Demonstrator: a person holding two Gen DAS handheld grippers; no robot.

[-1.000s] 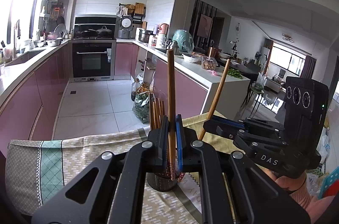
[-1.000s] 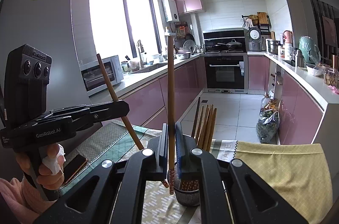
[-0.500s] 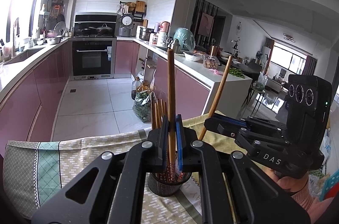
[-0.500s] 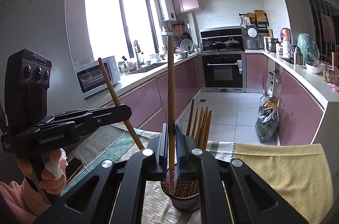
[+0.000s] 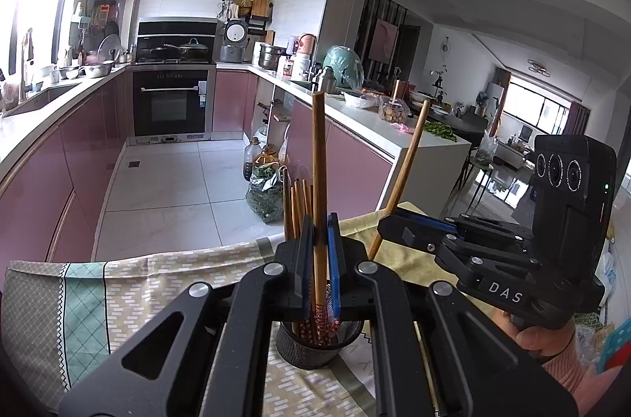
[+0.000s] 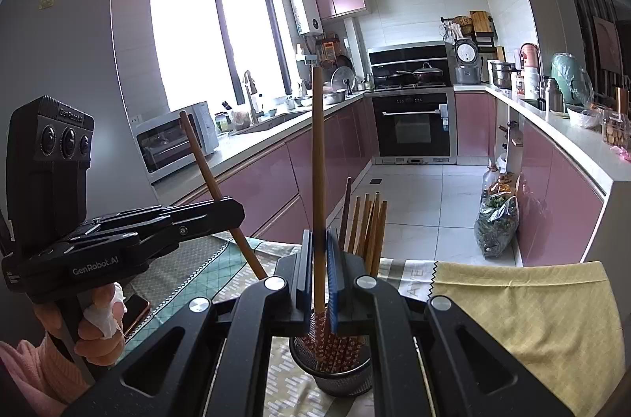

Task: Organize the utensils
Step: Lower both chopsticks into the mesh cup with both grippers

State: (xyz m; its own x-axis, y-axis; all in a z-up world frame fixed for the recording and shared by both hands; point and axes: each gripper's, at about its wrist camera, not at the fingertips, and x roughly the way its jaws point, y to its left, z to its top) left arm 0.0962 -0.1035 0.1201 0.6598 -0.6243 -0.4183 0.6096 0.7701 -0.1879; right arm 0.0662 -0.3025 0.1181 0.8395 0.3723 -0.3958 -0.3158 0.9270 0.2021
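A black mesh cup (image 5: 315, 348) (image 6: 335, 373) stands on the tablecloth and holds several wooden chopsticks (image 5: 295, 208) (image 6: 366, 224) with patterned lower ends. My left gripper (image 5: 319, 259) is shut on one upright chopstick (image 5: 318, 172), whose patterned end dips into the cup. My right gripper (image 6: 319, 267) is shut on another upright chopstick (image 6: 318, 161), whose end is also inside the rim. Each gripper shows in the other's view: the right gripper (image 5: 394, 224) with its chopstick (image 5: 406, 172) slanted, the left gripper (image 6: 232, 216) with its chopstick (image 6: 209, 176) slanted.
A patterned tablecloth (image 5: 118, 298) and a yellow cloth (image 6: 512, 298) cover the table, whose far edge drops to the kitchen floor. A phone (image 6: 134, 306) lies at the left beside a person's hand (image 6: 98, 330). Pink cabinets line both sides.
Both grippers have edged nearer over the cup. The right chopstick's lower end was beside the cup and now sits inside its rim. Both grips stay shut.
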